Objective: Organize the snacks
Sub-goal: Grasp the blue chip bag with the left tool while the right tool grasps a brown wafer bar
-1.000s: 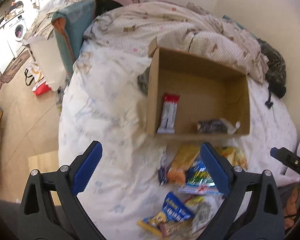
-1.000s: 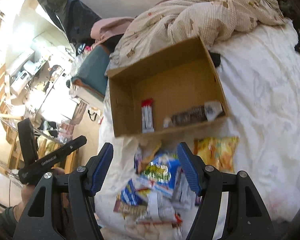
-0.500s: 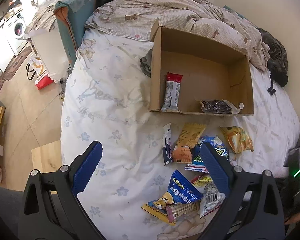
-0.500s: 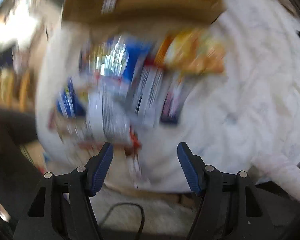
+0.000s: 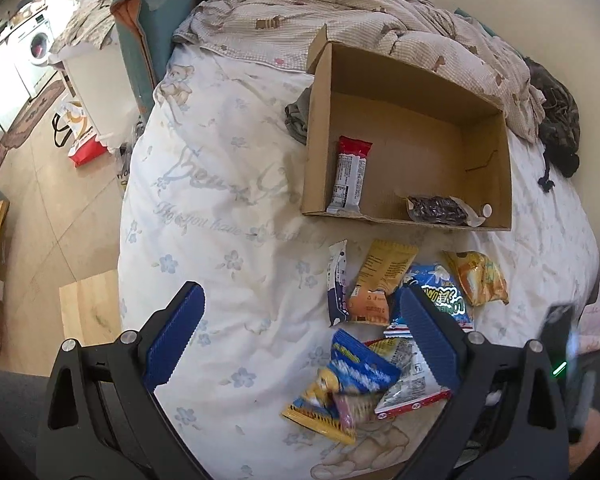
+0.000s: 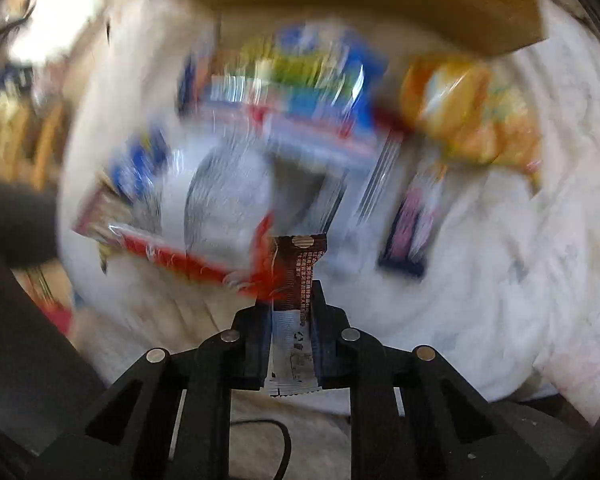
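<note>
A cardboard box (image 5: 420, 136) lies open on the bed. It holds a red-and-white bar (image 5: 350, 176) and a dark packet (image 5: 436, 208). In front of it is a loose pile of snacks, among them a yellow packet (image 5: 380, 280), an orange bag (image 5: 476, 280) and a blue bag (image 5: 360, 368). My left gripper (image 5: 300, 296) hangs open above the pile's left side with nothing between its fingers. In the blurred right wrist view, my right gripper (image 6: 292, 292) points down at the pile. Its jaws are closing, and the pads press on a brown snack bar (image 6: 300, 256) standing between them.
A rumpled checked blanket (image 5: 360, 12) lies behind the box, with dark clothing (image 5: 556, 120) at the right. The bed's left edge drops to the floor, where a wooden stool (image 5: 88, 308) and a red-and-white bag (image 5: 80, 136) stand. A teal cushion (image 5: 156, 32) leans at the head.
My right gripper swung down over the snack pile and shut on the brown bar; before, it stood open, looking at the box. The left gripper has barely moved.
</note>
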